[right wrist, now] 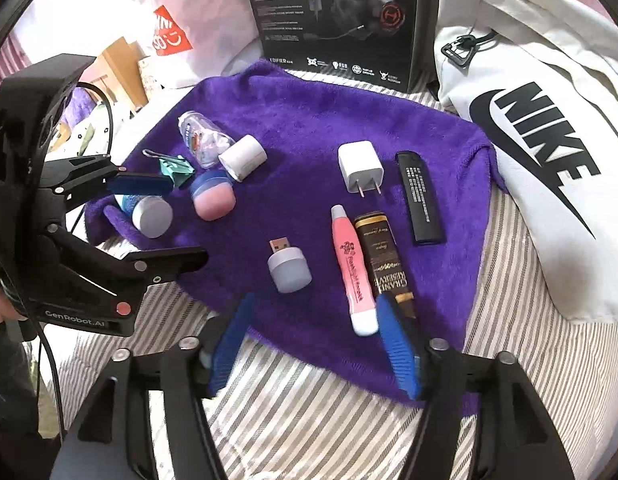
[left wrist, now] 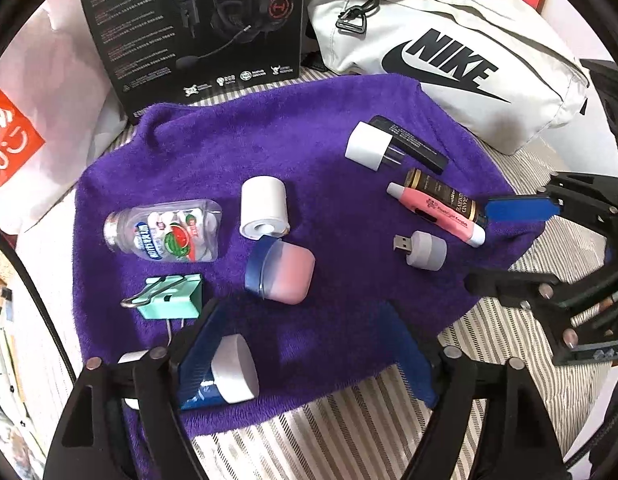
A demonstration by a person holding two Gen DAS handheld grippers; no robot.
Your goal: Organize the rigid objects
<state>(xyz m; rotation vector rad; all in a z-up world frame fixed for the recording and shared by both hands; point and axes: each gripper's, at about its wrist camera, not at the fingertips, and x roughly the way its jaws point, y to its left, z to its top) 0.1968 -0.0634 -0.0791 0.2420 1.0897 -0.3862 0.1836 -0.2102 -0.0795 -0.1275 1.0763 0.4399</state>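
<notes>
On a purple towel [left wrist: 293,152] we see our left gripper [left wrist: 305,344], fingers spread wide, a blue tube with a grey cap [left wrist: 229,376] lying against its left finger. Our right gripper [right wrist: 313,344] also gapes, empty, just beside a pink tube [right wrist: 351,272]. Nearby lie a USB night light [right wrist: 289,266] and a white charger [right wrist: 360,170].

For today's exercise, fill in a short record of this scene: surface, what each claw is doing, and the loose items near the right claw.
surface: purple towel on striped bedding
left claw: open, white-capped blue tube against its left finger
right claw: open, holding nothing
nearby: pink tube, USB light, brown tube
</notes>
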